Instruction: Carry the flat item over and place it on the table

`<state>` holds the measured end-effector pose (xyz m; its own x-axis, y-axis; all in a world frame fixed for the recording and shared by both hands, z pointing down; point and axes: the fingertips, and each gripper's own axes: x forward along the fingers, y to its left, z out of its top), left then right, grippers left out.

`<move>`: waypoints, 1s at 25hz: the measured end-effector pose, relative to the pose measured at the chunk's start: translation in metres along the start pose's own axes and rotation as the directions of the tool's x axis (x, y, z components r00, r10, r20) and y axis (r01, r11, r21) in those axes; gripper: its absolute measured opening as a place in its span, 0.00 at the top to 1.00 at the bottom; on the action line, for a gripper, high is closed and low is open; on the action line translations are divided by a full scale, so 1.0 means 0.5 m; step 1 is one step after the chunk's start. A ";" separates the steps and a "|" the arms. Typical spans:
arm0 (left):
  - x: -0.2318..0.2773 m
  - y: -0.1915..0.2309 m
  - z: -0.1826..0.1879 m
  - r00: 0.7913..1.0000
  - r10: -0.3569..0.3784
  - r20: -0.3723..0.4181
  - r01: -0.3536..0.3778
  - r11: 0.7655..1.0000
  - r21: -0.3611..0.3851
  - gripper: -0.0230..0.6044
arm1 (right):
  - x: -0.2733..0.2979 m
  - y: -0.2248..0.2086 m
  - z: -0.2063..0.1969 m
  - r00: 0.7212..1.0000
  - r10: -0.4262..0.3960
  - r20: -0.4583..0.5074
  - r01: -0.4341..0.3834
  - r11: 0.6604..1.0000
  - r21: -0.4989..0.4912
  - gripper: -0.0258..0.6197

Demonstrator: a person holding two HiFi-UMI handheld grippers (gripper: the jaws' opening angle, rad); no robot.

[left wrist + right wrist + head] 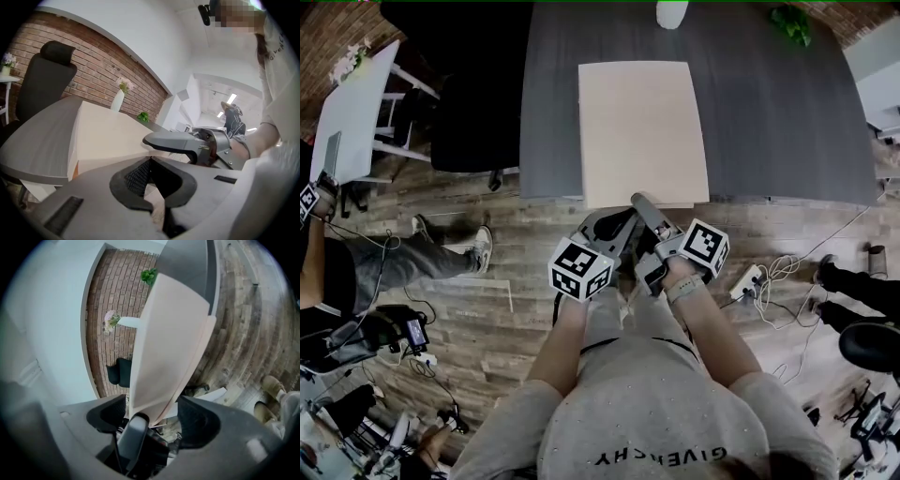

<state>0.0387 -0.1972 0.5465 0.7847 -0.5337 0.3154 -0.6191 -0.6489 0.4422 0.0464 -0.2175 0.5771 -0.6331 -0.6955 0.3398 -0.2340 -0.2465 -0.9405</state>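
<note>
Flat beige board lies on the dark table, its near edge just overhanging the table's front; carrying looks done, and at most letting go and backing off remains. Right gripper jaws spread wide, board edge between them, unpinched; left gripper jaws closed tip to tip, empty. Board's underside hidden; table's far end cut off.

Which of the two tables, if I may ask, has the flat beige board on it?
The dark grey table, with the board at its near edge; the white table at the left has no board.
</note>
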 end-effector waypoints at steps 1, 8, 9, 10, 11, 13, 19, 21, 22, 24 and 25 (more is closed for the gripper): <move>0.002 0.004 0.001 1.000 0.004 0.004 -0.004 1.000 -0.006 0.97 | -0.006 -0.006 -0.001 1.000 -0.013 0.003 0.013 1.000 0.001 0.45; 0.007 0.020 -0.003 1.000 0.027 0.011 -0.027 0.999 -0.034 0.97 | -0.031 -0.013 0.010 1.000 0.016 0.027 -0.015 0.999 -0.029 0.47; 0.007 0.020 -0.003 0.999 0.030 0.012 -0.029 0.999 -0.036 0.97 | -0.034 -0.011 0.013 0.999 0.027 0.029 -0.025 0.999 -0.044 0.47; 0.007 0.021 -0.004 0.999 0.033 0.012 -0.032 0.999 -0.036 0.97 | -0.036 -0.009 0.015 0.999 0.030 0.030 -0.028 0.998 -0.061 0.49; 0.006 0.023 -0.004 0.999 0.035 0.011 -0.035 0.999 -0.036 0.97 | -0.038 -0.008 0.016 0.999 0.029 0.029 -0.027 0.996 -0.080 0.52; 0.002 0.027 -0.002 0.999 0.041 0.009 -0.041 0.999 -0.035 0.97 | -0.042 -0.005 0.015 1.000 0.022 0.022 -0.019 0.992 -0.125 0.56; -0.014 0.020 -0.009 0.998 0.062 0.019 -0.062 0.998 -0.034 0.97 | -0.076 -0.001 0.009 1.000 -0.004 -0.002 0.003 0.945 -0.326 0.78; -0.016 0.007 -0.016 0.997 0.067 0.024 -0.066 0.997 -0.031 0.97 | -0.097 -0.005 0.015 1.000 -0.029 0.010 0.031 0.906 -0.422 0.84; -0.020 0.007 -0.015 0.997 0.069 0.026 -0.068 0.997 -0.031 0.97 | -0.101 -0.001 0.019 0.999 -0.042 0.022 0.047 0.882 -0.470 0.90; -0.035 0.020 -0.006 0.997 0.075 0.031 -0.074 0.997 -0.032 0.97 | -0.094 0.018 0.019 0.997 -0.061 0.042 0.074 0.829 -0.554 0.96; -0.043 0.028 0.001 0.996 0.079 0.035 -0.078 0.996 -0.032 0.97 | -0.089 0.028 0.017 0.997 -0.068 0.048 0.083 0.802 -0.591 0.96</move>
<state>0.0131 -0.1949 0.5455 0.7319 -0.6016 0.3200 -0.6769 -0.5876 0.4434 0.0776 -0.1959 0.5488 -0.5798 -0.7083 0.4026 -0.6766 0.1433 -0.7222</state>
